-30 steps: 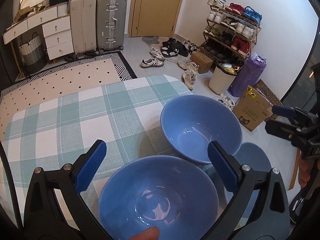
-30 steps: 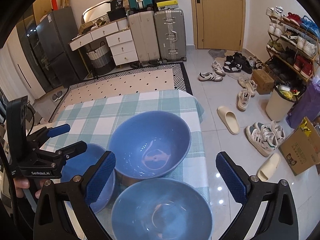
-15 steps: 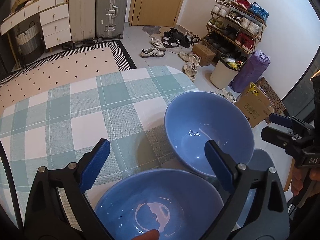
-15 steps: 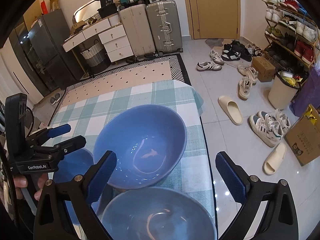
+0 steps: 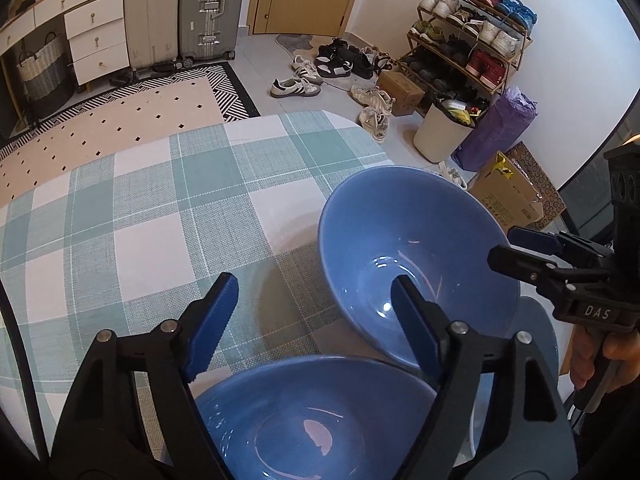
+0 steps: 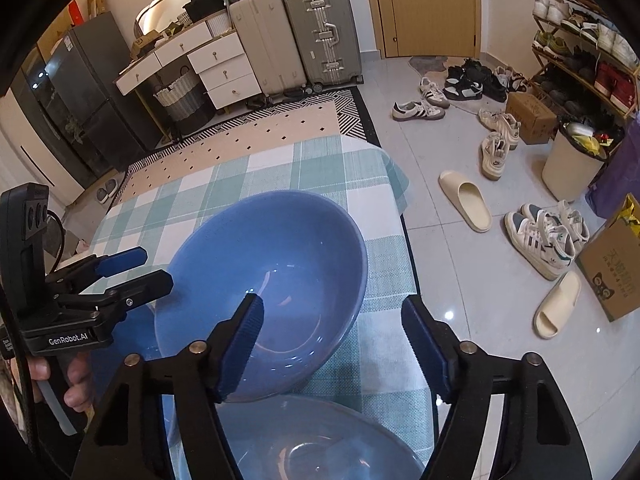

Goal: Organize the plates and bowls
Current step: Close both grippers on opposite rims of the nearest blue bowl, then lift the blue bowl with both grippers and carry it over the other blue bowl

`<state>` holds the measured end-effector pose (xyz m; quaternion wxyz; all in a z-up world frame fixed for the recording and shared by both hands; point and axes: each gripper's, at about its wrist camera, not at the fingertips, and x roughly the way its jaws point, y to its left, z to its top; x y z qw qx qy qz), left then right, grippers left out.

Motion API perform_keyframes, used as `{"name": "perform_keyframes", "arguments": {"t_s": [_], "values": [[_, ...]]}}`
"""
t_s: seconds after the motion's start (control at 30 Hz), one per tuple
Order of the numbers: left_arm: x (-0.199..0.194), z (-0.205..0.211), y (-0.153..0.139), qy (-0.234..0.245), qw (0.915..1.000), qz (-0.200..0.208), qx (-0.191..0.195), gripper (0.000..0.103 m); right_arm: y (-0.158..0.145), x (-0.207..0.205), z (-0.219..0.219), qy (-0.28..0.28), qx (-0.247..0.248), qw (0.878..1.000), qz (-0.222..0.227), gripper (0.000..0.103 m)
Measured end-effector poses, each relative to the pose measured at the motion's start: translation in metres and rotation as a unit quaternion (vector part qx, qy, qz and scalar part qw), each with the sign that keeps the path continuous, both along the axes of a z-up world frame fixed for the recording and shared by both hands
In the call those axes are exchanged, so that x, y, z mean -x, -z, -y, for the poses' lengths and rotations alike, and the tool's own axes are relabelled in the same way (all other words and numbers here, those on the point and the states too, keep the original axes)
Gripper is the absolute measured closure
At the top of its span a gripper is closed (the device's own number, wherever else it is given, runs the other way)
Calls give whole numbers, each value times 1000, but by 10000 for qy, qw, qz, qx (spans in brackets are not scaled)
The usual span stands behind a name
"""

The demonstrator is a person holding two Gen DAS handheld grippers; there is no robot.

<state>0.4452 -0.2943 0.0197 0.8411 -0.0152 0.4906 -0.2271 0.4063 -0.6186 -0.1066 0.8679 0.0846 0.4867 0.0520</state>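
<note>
Three blue bowls stand close together on the checked tablecloth (image 5: 152, 240). In the left wrist view my left gripper (image 5: 316, 300) hangs over the far rim of the nearest bowl (image 5: 312, 420). Its jaws are closing, and the pads touch nothing. The middle bowl (image 5: 416, 264) lies just beyond, with the third bowl (image 5: 536, 332) half hidden to the right. In the right wrist view my right gripper (image 6: 332, 316) hovers above the near bowl (image 6: 312, 440). Its jaws are closing too, with no pad on a rim. The middle bowl (image 6: 272, 280) sits ahead. My left gripper (image 6: 132, 268) shows over the left bowl (image 6: 132, 344).
The table's edge (image 6: 404, 240) drops off just right of the bowls. On the floor lie slippers (image 6: 468, 200), shoes (image 5: 296, 86), a white bin (image 5: 440, 132) and a cardboard box (image 5: 508, 196). Suitcases (image 6: 320, 36) and drawers (image 5: 96, 36) line the far wall.
Both grippers have sunk toward the bowls, which now look larger and closer. The jaws of both have narrowed. The bowls have not shifted.
</note>
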Motion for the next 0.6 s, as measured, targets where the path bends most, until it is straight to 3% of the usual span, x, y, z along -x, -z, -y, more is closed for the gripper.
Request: {"name": "perform_keyframes", "arguments": {"t_s": [0.13, 0.27, 0.4, 0.5, 0.6], "values": [[-2, 4, 4, 25, 10000, -62, -8, 36, 4, -2, 1, -50, -18, 10000, -40, 35], [-3, 7, 8, 91, 9998, -158, 18, 47, 7, -2, -2, -95, 18, 9999, -65, 48], [-3, 13, 12, 186, 9996, -214, 12, 68, 10, -2, -3, -104, 75, 9999, -81, 64], [-1, 16, 15, 259, 9993, -253, 17, 82, 11, -1, -3, -107, 119, 9998, -69, 69], [1, 20, 16, 301, 9993, -209, -37, 85, 12, 0, -3, -143, 155, 9998, -59, 76]]}}
